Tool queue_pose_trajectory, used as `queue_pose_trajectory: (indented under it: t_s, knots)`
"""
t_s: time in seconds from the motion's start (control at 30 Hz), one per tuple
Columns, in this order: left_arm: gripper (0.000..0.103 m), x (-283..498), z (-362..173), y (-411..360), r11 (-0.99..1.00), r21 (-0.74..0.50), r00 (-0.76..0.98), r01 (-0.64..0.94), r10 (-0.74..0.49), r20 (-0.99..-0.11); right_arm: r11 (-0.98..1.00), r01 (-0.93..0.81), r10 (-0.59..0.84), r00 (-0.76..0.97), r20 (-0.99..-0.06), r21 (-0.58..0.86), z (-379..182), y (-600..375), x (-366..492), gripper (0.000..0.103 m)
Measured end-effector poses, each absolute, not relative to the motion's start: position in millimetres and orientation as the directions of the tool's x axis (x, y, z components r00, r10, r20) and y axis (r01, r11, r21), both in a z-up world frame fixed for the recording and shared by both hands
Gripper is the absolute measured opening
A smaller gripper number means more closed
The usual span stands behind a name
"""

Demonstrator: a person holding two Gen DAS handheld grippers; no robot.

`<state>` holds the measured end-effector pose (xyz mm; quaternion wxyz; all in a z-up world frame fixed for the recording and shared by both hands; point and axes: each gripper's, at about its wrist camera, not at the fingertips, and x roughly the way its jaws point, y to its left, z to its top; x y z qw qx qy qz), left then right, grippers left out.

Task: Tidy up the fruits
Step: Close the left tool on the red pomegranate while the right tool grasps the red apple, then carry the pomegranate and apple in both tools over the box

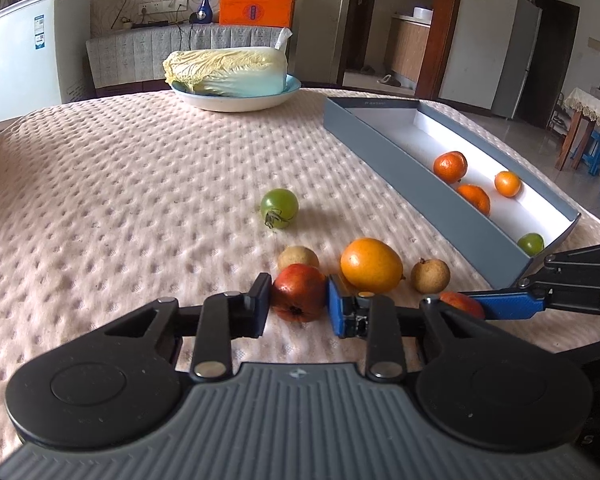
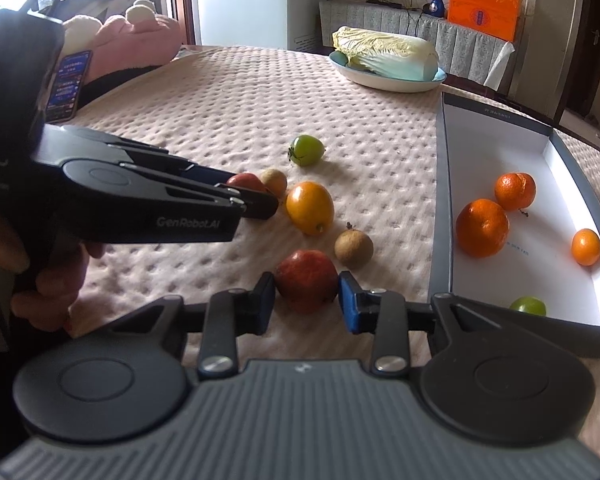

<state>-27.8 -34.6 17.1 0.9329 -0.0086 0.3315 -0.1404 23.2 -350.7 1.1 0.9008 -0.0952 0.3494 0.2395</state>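
Observation:
My left gripper (image 1: 298, 300) is shut on a red fruit (image 1: 299, 292) that rests on the pink quilted cloth. The right gripper (image 2: 306, 298) is shut on a second red fruit (image 2: 306, 284), its pads pressing both sides. Beyond them lie a yellow-orange fruit (image 1: 371, 265) (image 2: 310, 207), two small brown fruits (image 1: 430, 276) (image 2: 354, 249) and a green tomato (image 1: 279, 208) (image 2: 306, 150). The grey box (image 1: 420, 184) (image 2: 444, 200) on the right holds three oranges (image 2: 482, 228) and a green fruit (image 2: 528, 306).
A cabbage (image 1: 228, 70) lies in a pale bowl (image 1: 236, 102) at the far edge of the table. A phone (image 2: 68, 84) and plush toys (image 2: 140, 32) sit at the far left. A hand (image 2: 48, 292) grips the left tool's handle.

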Motion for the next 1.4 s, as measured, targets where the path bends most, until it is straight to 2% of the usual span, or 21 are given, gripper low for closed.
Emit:
queue_pose_trajectory:
  t_s: [0.57, 1.4]
  knots:
    - [0.035, -44.6, 54.4, -45.4, 0.962, -0.113, 0.779, 0.247, -0.266, -0.567, 0.908, -0.416, 0.37, 0.735, -0.568, 0.052, 40.3, -389.2, 17.8, 0.037]
    - [0.035, -49.7, 67.4, -115.2, 0.93, -0.092, 0.767, 0.357, -0.348, -0.54, 0.939, -0.336, 0.318, 0.773, -0.549, 0.071, 44.9, -438.7, 6.8, 0.037]
